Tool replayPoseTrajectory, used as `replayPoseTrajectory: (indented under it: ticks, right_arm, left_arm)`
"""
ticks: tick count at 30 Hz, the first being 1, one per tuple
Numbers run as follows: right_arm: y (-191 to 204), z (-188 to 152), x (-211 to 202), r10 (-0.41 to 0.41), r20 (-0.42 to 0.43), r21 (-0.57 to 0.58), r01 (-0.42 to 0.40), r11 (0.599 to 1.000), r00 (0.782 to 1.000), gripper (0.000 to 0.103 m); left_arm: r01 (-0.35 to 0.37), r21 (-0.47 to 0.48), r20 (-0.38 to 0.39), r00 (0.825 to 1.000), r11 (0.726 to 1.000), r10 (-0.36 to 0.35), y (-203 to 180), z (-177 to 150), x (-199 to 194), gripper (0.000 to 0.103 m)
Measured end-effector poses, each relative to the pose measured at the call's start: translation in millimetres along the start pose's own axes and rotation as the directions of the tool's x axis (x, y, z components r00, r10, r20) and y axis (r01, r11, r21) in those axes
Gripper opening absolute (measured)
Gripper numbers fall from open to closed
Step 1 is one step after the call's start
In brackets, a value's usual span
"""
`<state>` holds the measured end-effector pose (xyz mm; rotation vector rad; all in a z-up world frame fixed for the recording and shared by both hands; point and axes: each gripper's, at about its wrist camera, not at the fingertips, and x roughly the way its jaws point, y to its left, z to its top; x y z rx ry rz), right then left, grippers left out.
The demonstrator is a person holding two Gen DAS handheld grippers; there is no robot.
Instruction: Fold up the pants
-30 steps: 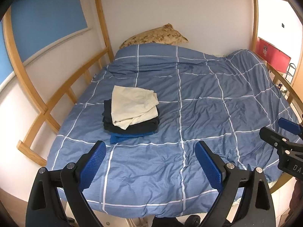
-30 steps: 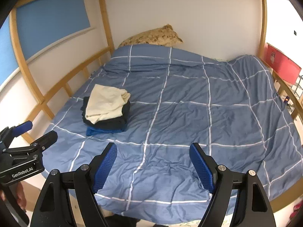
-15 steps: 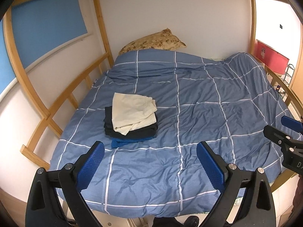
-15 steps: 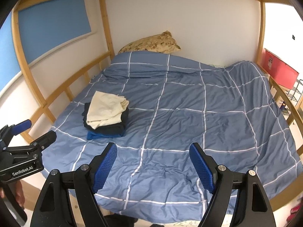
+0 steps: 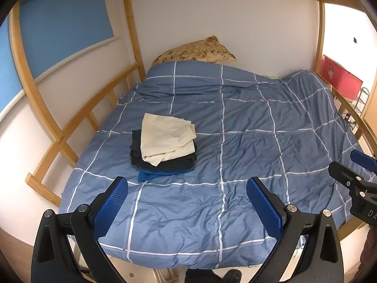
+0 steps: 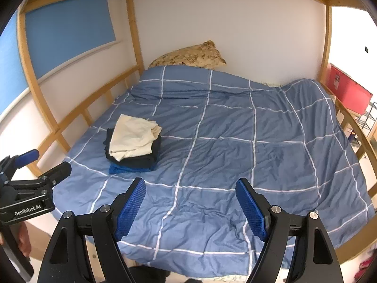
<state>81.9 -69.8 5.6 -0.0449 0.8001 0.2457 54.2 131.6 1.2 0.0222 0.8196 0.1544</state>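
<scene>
A stack of folded clothes lies on the left part of the bed: cream pants (image 5: 166, 138) (image 6: 133, 136) on top, dark folded pants (image 5: 165, 160) (image 6: 136, 159) under them, a blue garment (image 5: 155, 174) (image 6: 122, 169) at the bottom. My left gripper (image 5: 186, 206) is open and empty, held back over the foot of the bed, apart from the stack. My right gripper (image 6: 190, 206) is open and empty too, to the right of the left one. The left gripper also shows at the left edge of the right wrist view (image 6: 35, 167).
The bed has a blue checked duvet (image 5: 247, 141) (image 6: 235, 141) and a patterned pillow (image 5: 195, 52) at the head. Wooden bunk rails (image 5: 77, 122) run along the left side and a rail (image 6: 355, 127) along the right. A red box (image 6: 348, 89) stands beyond the right rail.
Both grippers have drawn back from the bed and risen a little, so more of the bed foot and frame shows. Both stay open. The stack has not moved.
</scene>
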Motion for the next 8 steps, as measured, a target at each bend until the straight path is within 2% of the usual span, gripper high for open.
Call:
replayPoseTrajectory:
  ticks: [8]
  right_arm:
    - [-0.6,8.3,-5.2,-0.003,0.017,-0.008,0.003,1.0,1.0,0.079]
  left_arm:
    - [0.005,0.009,0.034,0.999,1.0,-0.006,-1.3,7.6,-6.2,0.102]
